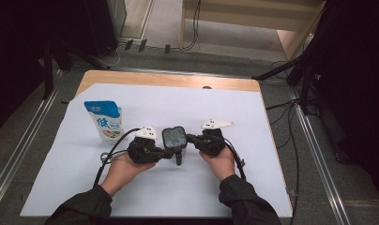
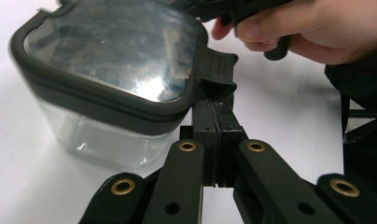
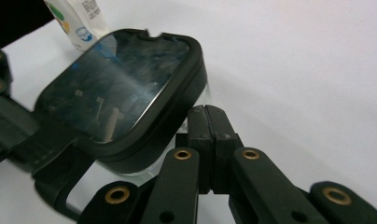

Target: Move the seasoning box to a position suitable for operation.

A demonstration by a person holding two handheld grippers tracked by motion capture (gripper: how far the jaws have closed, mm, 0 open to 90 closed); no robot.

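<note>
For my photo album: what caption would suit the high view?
Two hand-held grippers, left and right, both shut, flank a lidded box on a white sheet; a pouch stands nearby.

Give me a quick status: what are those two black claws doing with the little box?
Left gripper and right gripper: jaws shut, empty, flanking the container. Lidded glass container upright on the white sheet, lid on. Blue-and-white pouch stands apart; nothing in the way.

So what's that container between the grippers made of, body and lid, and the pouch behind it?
The container body looks like clear glass or hard plastic: see-through with thick walls. Its lid seems a glossy transparent pane in a matte dark frame, probably plastic or rubber, with a ribbed latch. The pouch looks like printed flexible plastic film.
</note>
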